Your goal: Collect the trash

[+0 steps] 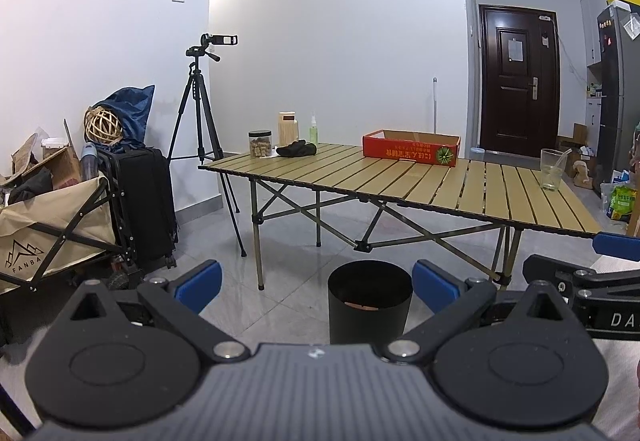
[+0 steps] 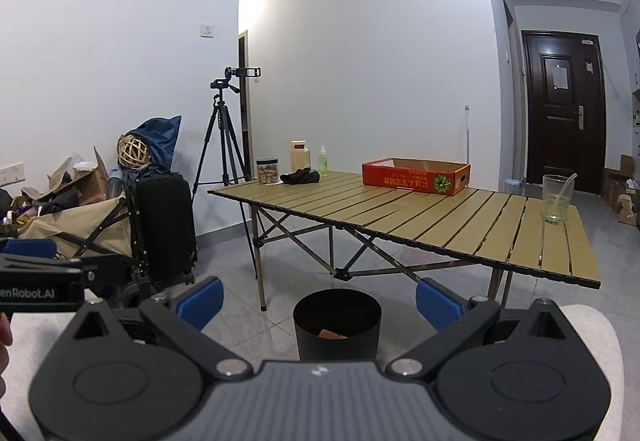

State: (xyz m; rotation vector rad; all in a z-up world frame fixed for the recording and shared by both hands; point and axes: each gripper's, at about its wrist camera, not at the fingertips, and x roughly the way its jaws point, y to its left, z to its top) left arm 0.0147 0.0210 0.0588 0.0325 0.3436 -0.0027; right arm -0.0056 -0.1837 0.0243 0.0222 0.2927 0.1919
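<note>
A black round bin stands on the floor in front of the folding table, with an orange scrap inside it. On the table are a red cardboard box, a clear cup with a straw, a black cloth, a jar and a green spray bottle. My left gripper and right gripper are both open, empty, held low and short of the bin.
A camera tripod stands left of the table by the wall. A black suitcase and a beige wagon full of clutter fill the left. A dark door is at the back right.
</note>
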